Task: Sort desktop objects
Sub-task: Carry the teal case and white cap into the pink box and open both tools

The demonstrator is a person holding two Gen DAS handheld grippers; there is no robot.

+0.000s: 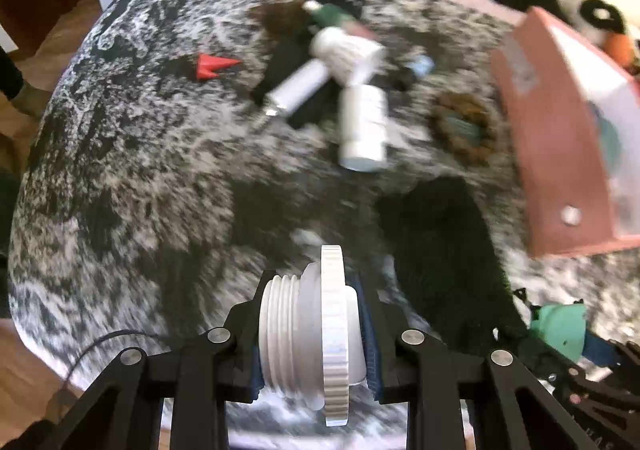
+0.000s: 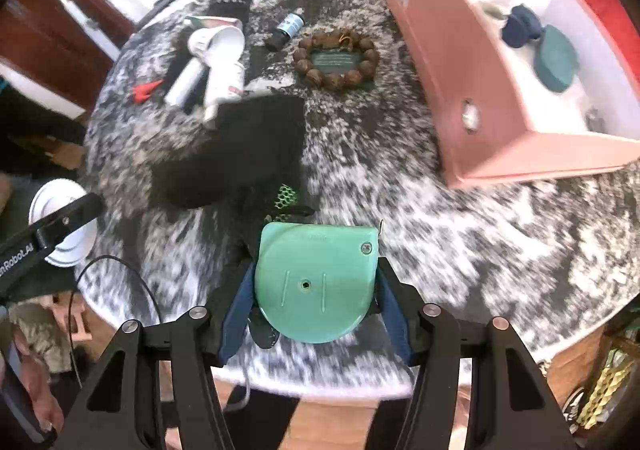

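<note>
Two grips at once — your left gripper (image 1: 316, 334) is clamped on a white threaded fitting (image 1: 316, 330), your right gripper (image 2: 316, 290) on a mint-green tape measure (image 2: 316, 282). Both hang above the speckled table (image 2: 460, 250), near the pink box (image 2: 480, 90) — bottles (image 2: 220, 62) and a bead bracelet (image 2: 336, 60) lie left of that box.

Bright daylight; heavy motion blur; fisheye bending at edges

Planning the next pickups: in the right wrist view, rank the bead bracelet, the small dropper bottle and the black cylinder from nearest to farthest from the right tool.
1. Bead bracelet, ahead near the middle of the table.
2. Small dropper bottle, just beyond it, to the left.
3. Black cylinder, at the far left edge.
</note>
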